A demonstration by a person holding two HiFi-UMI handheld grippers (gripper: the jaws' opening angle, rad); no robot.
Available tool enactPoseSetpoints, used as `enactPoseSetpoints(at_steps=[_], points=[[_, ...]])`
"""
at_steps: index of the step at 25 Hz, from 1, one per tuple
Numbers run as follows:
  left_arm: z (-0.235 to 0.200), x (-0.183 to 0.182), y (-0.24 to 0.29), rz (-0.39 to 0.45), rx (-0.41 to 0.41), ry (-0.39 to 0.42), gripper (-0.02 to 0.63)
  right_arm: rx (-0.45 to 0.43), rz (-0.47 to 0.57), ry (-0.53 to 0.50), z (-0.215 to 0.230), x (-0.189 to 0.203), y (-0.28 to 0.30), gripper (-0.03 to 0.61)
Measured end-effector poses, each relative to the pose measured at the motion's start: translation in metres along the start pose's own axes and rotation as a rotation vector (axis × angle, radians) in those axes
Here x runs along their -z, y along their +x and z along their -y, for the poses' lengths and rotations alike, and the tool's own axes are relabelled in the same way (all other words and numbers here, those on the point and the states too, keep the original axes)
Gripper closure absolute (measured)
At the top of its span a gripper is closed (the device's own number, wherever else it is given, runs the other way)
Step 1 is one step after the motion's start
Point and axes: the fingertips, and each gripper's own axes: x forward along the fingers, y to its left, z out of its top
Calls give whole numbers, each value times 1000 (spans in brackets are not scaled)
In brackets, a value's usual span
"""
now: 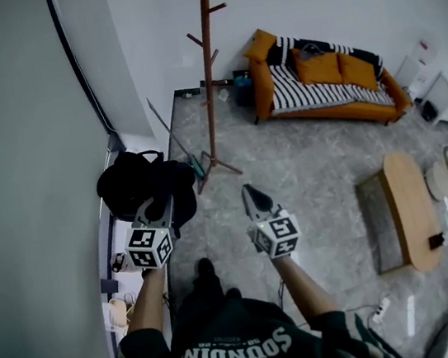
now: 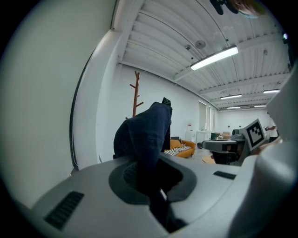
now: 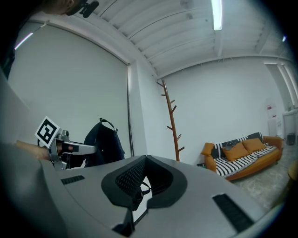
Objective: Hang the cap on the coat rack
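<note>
A dark cap (image 1: 143, 186) hangs from my left gripper (image 1: 159, 207), which is shut on its fabric. In the left gripper view the cap (image 2: 144, 135) rises out of the closed jaws and blocks much of what lies ahead. The brown wooden coat rack (image 1: 207, 76) stands on the floor beyond both grippers, near the back wall, apart from the cap. My right gripper (image 1: 252, 197) is to the right of the cap, shut and holding nothing. From the right gripper view, the cap (image 3: 102, 142) is at the left and the coat rack (image 3: 171, 116) in the middle.
An orange sofa (image 1: 322, 84) with a striped cover stands against the back wall, right of the rack. A wooden coffee table (image 1: 412, 208) sits at the right. A grey wall (image 1: 21, 162) runs close along my left. A power strip (image 1: 381, 306) lies on the floor.
</note>
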Motion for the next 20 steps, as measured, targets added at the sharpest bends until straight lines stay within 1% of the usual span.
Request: enactPoseSetpoints(at_steps=[5,9,15,20], points=[[-6,-3,21,7,3,-4,600,0,4,-3,11,0,14,580],[-18,-6,47,12,11,-17,600,1,-9,0,24,2,38,580],[-51,-19,103,16,15,-22,600,-4,-28,-7,49,-1,98,580],[-89,-34,161,8,33,-25,600,17,-39,-14,76,-11,160,580]])
